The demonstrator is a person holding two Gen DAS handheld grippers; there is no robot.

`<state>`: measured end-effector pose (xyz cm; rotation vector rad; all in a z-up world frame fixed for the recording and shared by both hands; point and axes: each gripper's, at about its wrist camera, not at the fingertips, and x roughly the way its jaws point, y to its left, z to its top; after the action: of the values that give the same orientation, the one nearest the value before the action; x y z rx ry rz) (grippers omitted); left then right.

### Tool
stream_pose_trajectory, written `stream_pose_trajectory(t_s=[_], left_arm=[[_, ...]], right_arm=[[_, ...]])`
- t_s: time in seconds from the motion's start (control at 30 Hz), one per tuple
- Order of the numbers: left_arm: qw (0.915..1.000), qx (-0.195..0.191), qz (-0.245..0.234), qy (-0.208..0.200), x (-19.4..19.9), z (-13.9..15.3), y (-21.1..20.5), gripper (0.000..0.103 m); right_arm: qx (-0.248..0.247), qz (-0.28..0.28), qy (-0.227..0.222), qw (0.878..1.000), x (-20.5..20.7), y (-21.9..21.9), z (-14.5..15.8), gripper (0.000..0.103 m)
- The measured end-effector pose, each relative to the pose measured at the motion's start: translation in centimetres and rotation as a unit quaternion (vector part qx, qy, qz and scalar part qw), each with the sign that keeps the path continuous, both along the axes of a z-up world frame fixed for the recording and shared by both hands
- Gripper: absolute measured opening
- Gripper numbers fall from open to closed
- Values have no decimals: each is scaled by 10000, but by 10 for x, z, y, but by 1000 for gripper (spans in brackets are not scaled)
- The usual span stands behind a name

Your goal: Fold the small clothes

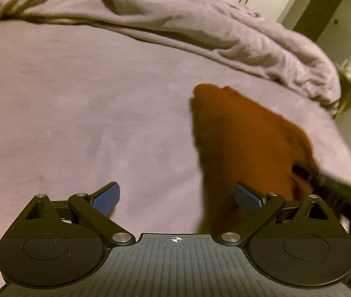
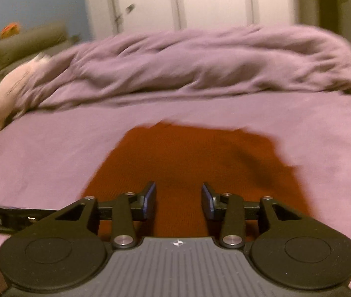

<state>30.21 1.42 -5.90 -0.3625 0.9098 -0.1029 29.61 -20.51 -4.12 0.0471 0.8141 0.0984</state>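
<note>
Rust garment [image 2: 195, 163] lies flat on the bed [image 1: 76, 104] — spread for folding. Right gripper [image 2: 178, 199] over its near edge, fingers partly apart, empty. Left gripper [image 1: 176, 198] beside it, fingers wide — likely ready to pinch. Duvet [image 1: 187, 19] bunched behind.

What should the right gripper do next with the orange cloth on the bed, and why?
Probably ease the right gripper forward and down, then close on the near edge of the orange cloth. Its jaws stand open over the cloth and hold nothing. The left gripper is also open, mostly over the bare purple sheet, so nothing is gripped yet.
</note>
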Motion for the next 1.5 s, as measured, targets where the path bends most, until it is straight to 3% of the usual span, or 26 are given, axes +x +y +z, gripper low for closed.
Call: stream_pose_trajectory(t_s=[0.07, 0.17, 0.23, 0.33, 0.43, 0.53, 0.63, 0.7, 0.77, 0.83, 0.93, 1.1, 1.27, 1.3, 1.4, 1.5], left_arm=[[9989, -451, -94, 20, 8, -2, 2, 102], [9961, -868, -185, 6, 20, -5, 5, 102], [9944, -1023, -277, -17, 31, -10, 4, 102], [9886, -1415, -471, 220, 51, -23, 1, 102], [9787, -1934, -573, 386, 65, -37, 0, 102], [9742, -2151, -587, 334, 76, -46, -3, 102], [9678, -2407, -615, 403, 87, -52, -7, 101], [9636, -2527, -752, 435, 92, -54, -10, 101], [9654, -2450, -803, 394, 94, -53, -14, 93], [9745, -2071, -777, 377, 93, -51, -17, 63], [9703, -2271, -755, 344, 88, -50, -9, 53], [9684, -2325, -896, 111, 69, -22, 3, 50], [9826, -1685, -781, -88, 39, 9, 37, 51], [9876, -1426, -658, -70, 35, 11, 45, 53], [9971, -721, -249, -22, 21, 14, 67, 51], [9984, -434, -196, -308, -5, 26, 80, 65]], right_arm=[[-418, -133, 268, 9987, -3, -21, -16, 49], [126, -228, 211, 9994, -14, -51, -8, 51], [251, -415, 139, 9987, -15, -63, 0, 75], [902, -489, 505, 9934, -2, -86, -8, 79], [1988, -652, 1111, 9715, 13, -116, -33, 82], [2701, -783, 1239, 9516, 24, -133, -48, 88], [3120, -667, 1294, 9389, 38, -130, -54, 87], [3048, -537, 1386, 9407, 44, -117, -60, 87], [2834, -422, 1445, 9471, 50, -102, -64, 83], [2758, -429, 1538, 9479, 54, -94, -66, 61], [2887, -454, 1521, 9442, 52, -90, -62, 47], [2957, -145, 1290, 9464, 49, -66, -35, 44], [3136, 367, 1240, 9407, 48, -25, -16, 44], [3037, 487, 1205, 9438, 47, -14, -15, 44], [2648, 390, 1132, 9568, 42, 2, -15, 57], [2112, 73, 807, 9741, 21, 1, -2, 61]])
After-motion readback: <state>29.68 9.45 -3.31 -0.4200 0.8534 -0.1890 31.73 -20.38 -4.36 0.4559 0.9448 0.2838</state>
